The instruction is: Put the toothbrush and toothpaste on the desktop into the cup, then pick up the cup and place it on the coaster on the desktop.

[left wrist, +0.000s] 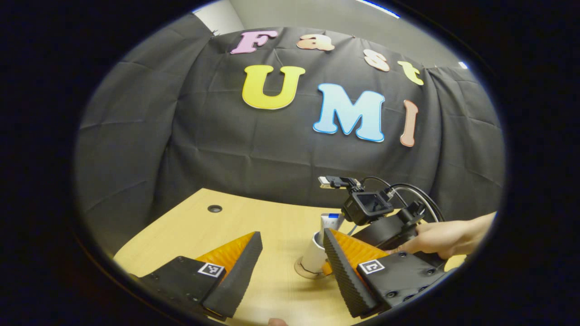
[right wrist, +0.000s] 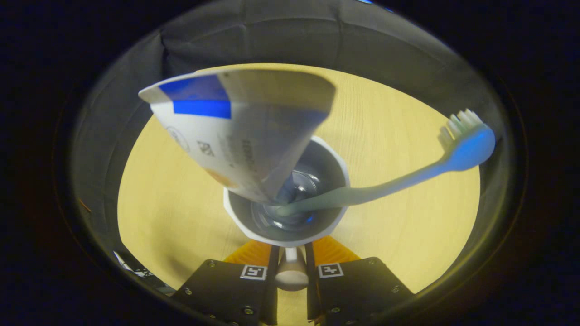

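White faceted cup (right wrist: 286,228), glossy tube (right wrist: 240,131), slim curved toothbrush (right wrist: 398,179)

The white cup (right wrist: 286,226) stands upright just ahead of the right claw (right wrist: 291,267), on the coaster (left wrist: 304,270), with the toothpaste (right wrist: 240,131) and blue-headed toothbrush (right wrist: 408,176) leaning out of it.

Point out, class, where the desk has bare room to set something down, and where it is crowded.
Bare desktop stretches from the round cable hole to the left gripper, whose open fingers frame empty wood. Crowded: the cup on its coaster, holding toothpaste and toothbrush, with the right gripper clamped on its handle.
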### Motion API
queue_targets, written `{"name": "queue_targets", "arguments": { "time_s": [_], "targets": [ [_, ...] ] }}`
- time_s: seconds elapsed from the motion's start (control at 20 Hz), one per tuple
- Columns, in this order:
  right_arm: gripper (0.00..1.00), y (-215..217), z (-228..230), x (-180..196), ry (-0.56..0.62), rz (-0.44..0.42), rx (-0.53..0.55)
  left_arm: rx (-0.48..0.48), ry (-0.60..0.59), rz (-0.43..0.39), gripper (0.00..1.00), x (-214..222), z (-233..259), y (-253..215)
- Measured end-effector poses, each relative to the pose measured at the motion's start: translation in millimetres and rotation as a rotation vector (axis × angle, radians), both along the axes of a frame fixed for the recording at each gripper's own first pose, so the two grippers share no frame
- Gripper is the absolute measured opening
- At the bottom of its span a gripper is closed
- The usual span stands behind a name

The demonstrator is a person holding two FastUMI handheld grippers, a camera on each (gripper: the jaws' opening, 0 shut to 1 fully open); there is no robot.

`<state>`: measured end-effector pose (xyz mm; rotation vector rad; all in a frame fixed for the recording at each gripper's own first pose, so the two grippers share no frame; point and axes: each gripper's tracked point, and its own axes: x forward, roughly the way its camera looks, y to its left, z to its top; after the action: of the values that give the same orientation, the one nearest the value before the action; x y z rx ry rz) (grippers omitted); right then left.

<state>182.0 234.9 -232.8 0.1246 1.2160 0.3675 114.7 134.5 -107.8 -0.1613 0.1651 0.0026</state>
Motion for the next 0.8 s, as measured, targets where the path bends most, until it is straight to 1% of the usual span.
{"name": "queue_targets", "arguments": {
  "time_s": [0.25,0.3,0.35,0.4,0.45,0.5,0.55,0.6,0.65,0.75,0.8],
  "targets": [
    [0.26,13.0,-0.3,-0.3,-0.012,0.009,-0.028,-0.003,0.003,0.008,0.92,-3.9,0.0,3.9],
    [0.29,16.8,2.9,-2.5,-0.009,0.011,-0.027,-0.002,0.003,0.009,0.92,-4.5,0.0,5.4],
    [0.27,20.3,4.7,-3.3,-0.011,0.015,-0.027,-0.001,0.0,0.01,0.92,-5.1,1.1,6.6],
    [0.28,24.1,12.8,-4.1,-0.015,0.016,-0.026,0.001,0.0,0.01,0.92,-6.0,2.7,6.8],
    [0.29,26.8,18.1,-6.2,-0.021,0.018,-0.023,0.003,-0.002,0.013,0.89,-5.7,3.1,8.2],
    [0.29,22.0,20.9,-9.2,-0.023,0.021,-0.019,0.0,-0.003,0.013,0.92,-6.0,4.1,8.5],
    [0.29,18.6,20.8,-10.0,-0.027,0.02,-0.01,-0.003,-0.002,0.014,0.92,-6.4,4.5,8.6],
    [0.31,15.7,25.3,-11.0,-0.032,0.018,-0.005,-0.006,-0.002,0.017,0.89,-6.7,4.1,8.5],
    [0.33,12.9,30.3,-12.3,-0.033,0.018,-0.001,-0.011,0.0,0.017,0.9,-7.4,4.2,8.4],
    [0.33,8.7,36.8,-12.9,-0.052,0.021,0.004,-0.02,0.001,0.018,0.9,-7.7,4.1,7.4],
    [0.39,6.2,44.3,-13.7,-0.072,0.022,0.009,-0.02,0.002,0.017,0.89,-6.9,4.4,5.7]
  ]
}}
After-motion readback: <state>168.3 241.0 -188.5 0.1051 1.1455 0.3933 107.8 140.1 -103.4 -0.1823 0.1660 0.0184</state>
